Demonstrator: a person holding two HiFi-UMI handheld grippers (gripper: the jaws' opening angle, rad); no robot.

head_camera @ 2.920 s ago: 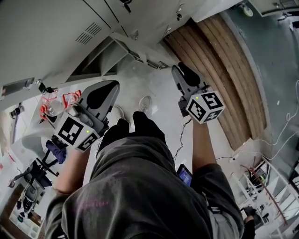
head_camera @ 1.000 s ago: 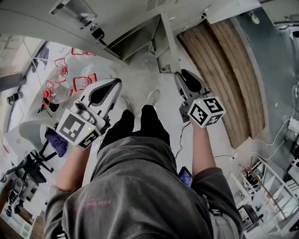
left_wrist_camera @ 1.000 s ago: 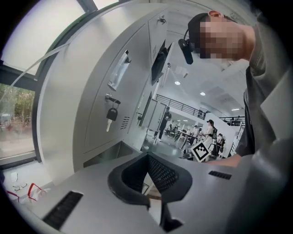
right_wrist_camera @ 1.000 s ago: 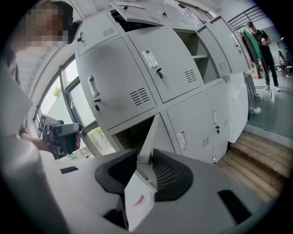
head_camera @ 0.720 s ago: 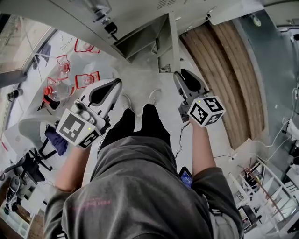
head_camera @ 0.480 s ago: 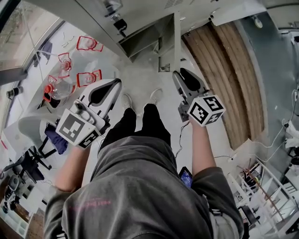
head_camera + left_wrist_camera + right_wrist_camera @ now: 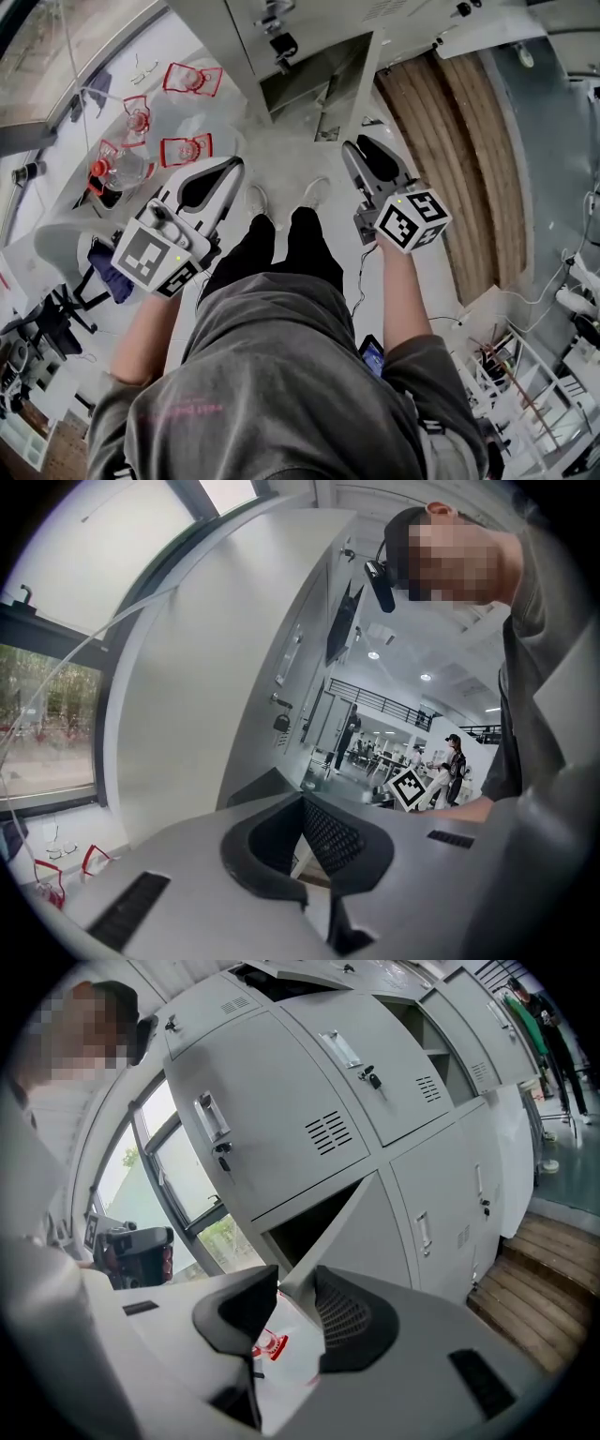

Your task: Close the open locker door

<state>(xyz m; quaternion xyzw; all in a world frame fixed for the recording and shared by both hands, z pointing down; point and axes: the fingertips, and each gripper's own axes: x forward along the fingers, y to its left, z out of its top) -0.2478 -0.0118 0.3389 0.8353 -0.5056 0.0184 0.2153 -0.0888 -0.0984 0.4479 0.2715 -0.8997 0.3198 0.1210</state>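
Note:
The open locker door (image 7: 349, 80) is grey and swings out from the bottom row of a grey locker bank, with its dark compartment (image 7: 298, 82) to its left. In the right gripper view the door (image 7: 367, 1215) stands edge-on just beyond my right gripper (image 7: 289, 1290), apart from it. That gripper (image 7: 362, 150) is open, its jaws have just been opening, and nothing is between them. My left gripper (image 7: 231, 167) hangs over the floor left of the person's legs. Its tips (image 7: 301, 806) meet with nothing in them, facing the locker bank's end wall (image 7: 216, 686).
Red-edged items (image 7: 186, 148) and a plastic bottle (image 7: 118, 172) lie on the white floor at the left. A wooden plank platform (image 7: 450, 141) runs along the right of the lockers. Shelving with clutter (image 7: 534, 384) stands at the lower right. The person's shoes (image 7: 313, 192) face the lockers.
The head view has swung: the lockers and open door have slid up and right, and more floor with red items shows at left. Both grippers hold their places in the picture.

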